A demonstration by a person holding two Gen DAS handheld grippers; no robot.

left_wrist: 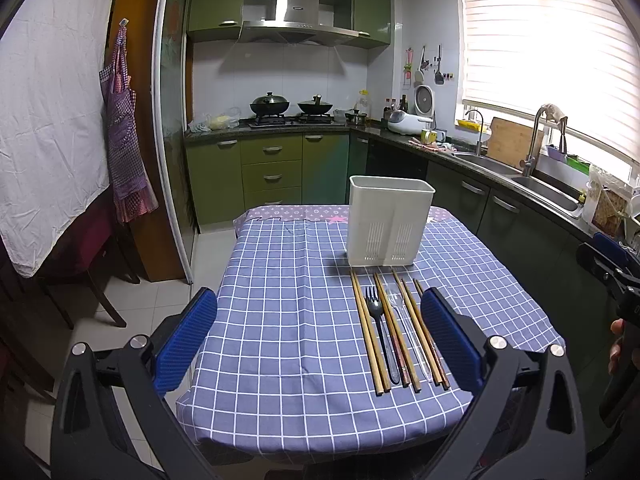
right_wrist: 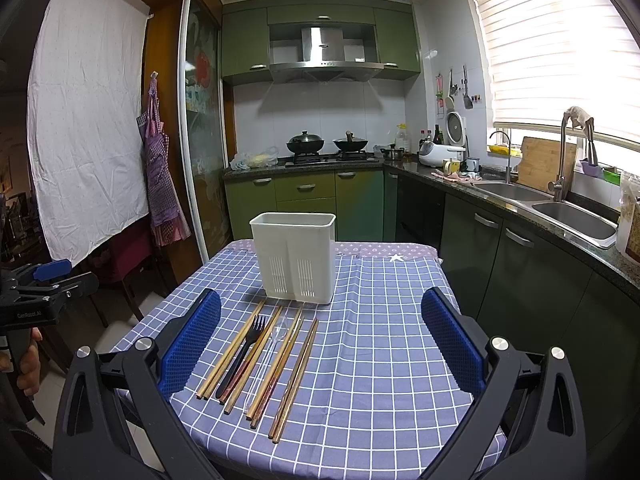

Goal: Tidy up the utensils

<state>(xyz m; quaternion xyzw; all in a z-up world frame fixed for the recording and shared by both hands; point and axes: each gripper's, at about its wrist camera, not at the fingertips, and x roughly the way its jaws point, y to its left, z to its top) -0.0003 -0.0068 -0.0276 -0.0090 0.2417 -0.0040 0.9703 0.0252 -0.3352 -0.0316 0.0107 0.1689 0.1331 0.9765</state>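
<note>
From the left wrist camera, the left gripper (left_wrist: pixel 318 334) is spread wide and holds nothing. It hangs above the near part of a table with a blue checked cloth (left_wrist: pixel 280 300). A white holder (left_wrist: pixel 388 222) stands upright near the far side of the table. Just in front of it the utensils lie side by side: brown chopsticks (left_wrist: pixel 370 332), a black fork (left_wrist: pixel 378 322) and a clear spoon (left_wrist: pixel 404 320). Their far tips sit close to the holder. At the right edge, part of the right gripper (left_wrist: pixel 612 268) shows, with a hand (left_wrist: pixel 616 344) below it.

From the right wrist camera, the right gripper (right_wrist: pixel 320 340) is spread wide too, with nothing between its blue pads (right_wrist: pixel 452 340). The holder (right_wrist: pixel 295 256) stands on the cloth (right_wrist: pixel 380 360), and the chopsticks (right_wrist: pixel 296 376), fork (right_wrist: pixel 246 350) and spoon (right_wrist: pixel 268 356) lie in front of it, nearer the left pad. At the left edge the left gripper (right_wrist: pixel 60 276) shows, held by a hand (right_wrist: pixel 28 364).
</note>
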